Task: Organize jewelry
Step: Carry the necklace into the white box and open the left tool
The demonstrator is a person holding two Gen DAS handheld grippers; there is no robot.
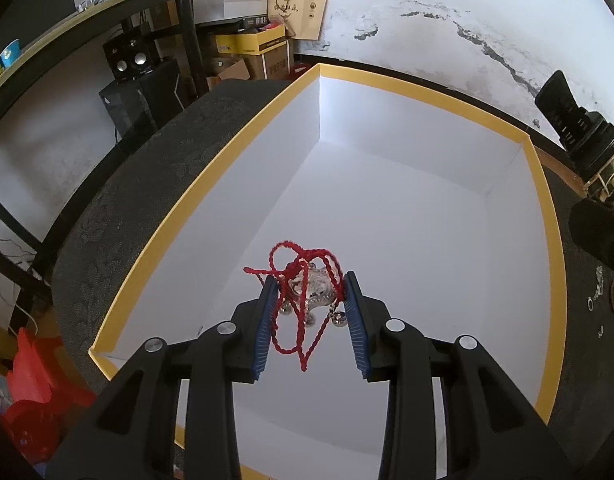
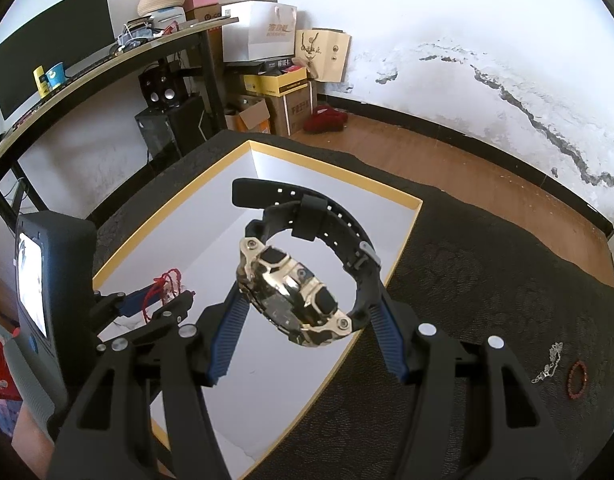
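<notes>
Left gripper (image 1: 311, 300) jaws pinch the red-corded pendant (image 1: 307, 292) between them, above the white box (image 1: 427, 216); right gripper (image 2: 303, 304) jaws clamp the gold watch (image 2: 295, 300).

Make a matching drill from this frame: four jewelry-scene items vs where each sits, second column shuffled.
Items:
1. red cord necklace
2. gold-faced watch
3. silver chain
4. red bead bracelet

Places:
A. on the dark cloth, farthest right
B. held in the left tool over the box
C. on the dark cloth, just left of the beads
D. held in the right tool above the box's right edge

Pairs: 1-B, 2-D, 3-C, 4-A
</notes>
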